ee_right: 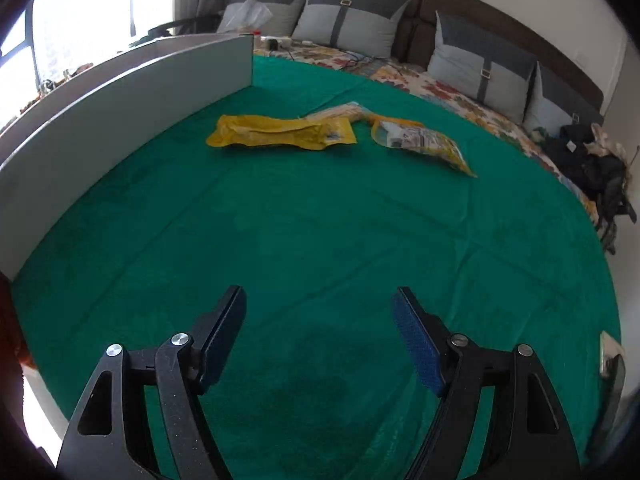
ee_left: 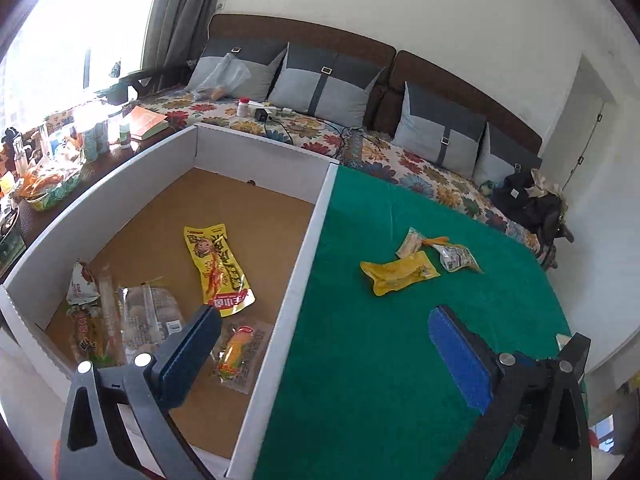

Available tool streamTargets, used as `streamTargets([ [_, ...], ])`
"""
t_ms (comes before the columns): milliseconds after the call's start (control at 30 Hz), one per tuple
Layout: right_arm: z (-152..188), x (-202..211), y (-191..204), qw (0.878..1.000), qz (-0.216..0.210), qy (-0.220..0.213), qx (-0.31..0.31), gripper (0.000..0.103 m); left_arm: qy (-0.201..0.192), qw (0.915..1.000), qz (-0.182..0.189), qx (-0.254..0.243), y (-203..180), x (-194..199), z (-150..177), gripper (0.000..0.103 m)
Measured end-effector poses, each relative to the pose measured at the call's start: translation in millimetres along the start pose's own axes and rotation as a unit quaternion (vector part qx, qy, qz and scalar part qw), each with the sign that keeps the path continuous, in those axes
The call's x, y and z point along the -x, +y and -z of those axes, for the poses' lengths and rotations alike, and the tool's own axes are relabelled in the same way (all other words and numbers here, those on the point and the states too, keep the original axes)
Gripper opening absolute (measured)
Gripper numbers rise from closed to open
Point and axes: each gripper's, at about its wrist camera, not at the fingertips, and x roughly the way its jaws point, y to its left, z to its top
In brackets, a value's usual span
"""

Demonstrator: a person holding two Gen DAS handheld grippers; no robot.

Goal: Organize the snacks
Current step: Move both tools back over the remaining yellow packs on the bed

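Seemingly 3 snack packets are left on the green cloth [ee_right: 320, 240]: the yellow pouch [ee_right: 280, 133], a pale packet [ee_right: 344, 111] behind it and a printed bag [ee_right: 424, 144] beside, well apart from the white box [ee_left: 280, 300], which already holds several. The right gripper [ee_right: 320, 320] hovers low, fingers spread wide and empty; pinching the pouch's flat edge looks best. The left gripper [ee_left: 320, 332], equally wide and empty, straddles the box wall.

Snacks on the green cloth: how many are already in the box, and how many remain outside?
Done: at least five packets lie in the white box, among them the long yellow packet. In hand: nothing; left gripper and right gripper are open. Left: three on the green cloth, including the yellow pouch.
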Motion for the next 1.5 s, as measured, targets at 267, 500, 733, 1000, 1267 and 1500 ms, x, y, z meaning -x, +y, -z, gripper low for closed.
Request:
streamTargets([
  [267, 19.6, -2.1, -86.2, 0.990, 0.047, -0.016, -0.133, 0.079, 0.122, 0.9819, 0.006, -0.144, -108.8, -132.0, 66.2, 0.102],
  [500, 14.6, -25.1, -100.0, 0.988, 0.043, 0.015, -0.149, 0.079, 0.125, 0.9831, -0.032, -0.130, -123.5, -205.1, 77.5, 0.102],
  [733, 23.7, -34.5, -103.6, 0.986, 0.022, 0.039, -0.162, 0.083, 0.121, 0.9800, -0.049, -0.150, -125.4, -224.7, 74.7, 0.103],
  [1000, 23.6, -36.9, -103.9, 0.985, 0.022, 0.043, -0.167, 0.089, 0.121, 0.9799, -0.051, -0.150, -124.9, -224.4, 75.6, 0.103],
  [1267, 23.5, -36.7, -104.2, 0.985, 0.022, 0.043, -0.167, 0.090, 0.121, 0.9796, -0.053, -0.152, -125.0, -225.6, 73.5, 0.103],
  [1500, 23.5, -36.5, -104.3, 0.985, 0.021, 0.043, -0.167, 0.091, 0.121, 0.9795, -0.053, -0.152, -125.2, -225.6, 73.3, 0.103],
])
